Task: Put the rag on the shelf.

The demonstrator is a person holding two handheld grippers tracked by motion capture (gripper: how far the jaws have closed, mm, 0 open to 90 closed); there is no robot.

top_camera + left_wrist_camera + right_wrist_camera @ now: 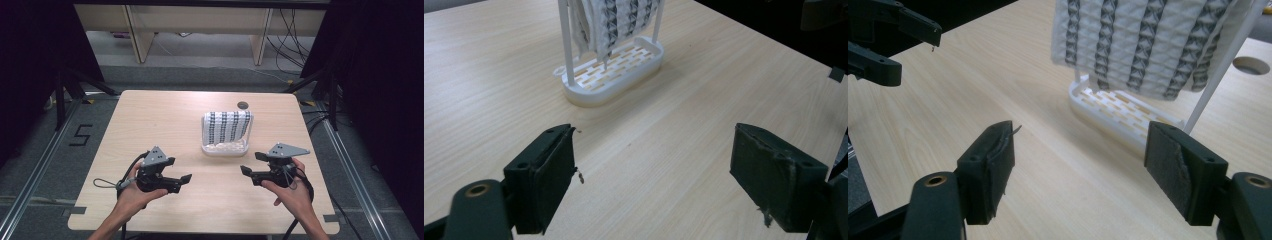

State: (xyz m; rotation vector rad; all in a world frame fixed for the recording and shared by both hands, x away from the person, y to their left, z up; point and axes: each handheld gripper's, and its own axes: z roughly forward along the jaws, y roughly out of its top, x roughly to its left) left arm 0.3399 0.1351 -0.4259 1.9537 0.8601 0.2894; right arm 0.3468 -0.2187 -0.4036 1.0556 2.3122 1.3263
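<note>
While both grippers wait on the near half of the table, the scene reads as follows.

Cloth: one white cloth (227,126) with dark patterned stripes hangs over the top bar of the rack, past the table's middle toward the far side; draped this way its lower edge hangs free above the base, probably so a gripper can pinch it.

Rack: one white rack (225,148), a slotted tray base with thin upright posts; it stands flat on the table, which keeps the cloth off the wood.

Left gripper: the left gripper (176,172) sits at near left, jaws spread wide with nothing between them; it points toward the rack, well apart from it.

Right gripper: the right gripper (253,163) sits at near right, jaws likewise wide apart and empty, aimed at the cloth's hanging edge.

Hands: two, one on each gripper, coming in from the near edge.

Table: one light wooden table (150,120) with a round cable hole (243,105) at the far side, just behind the rack.

Judgement: the open, inward-facing pose suggests a reach for the cloth from both sides has not yet begun.
</note>
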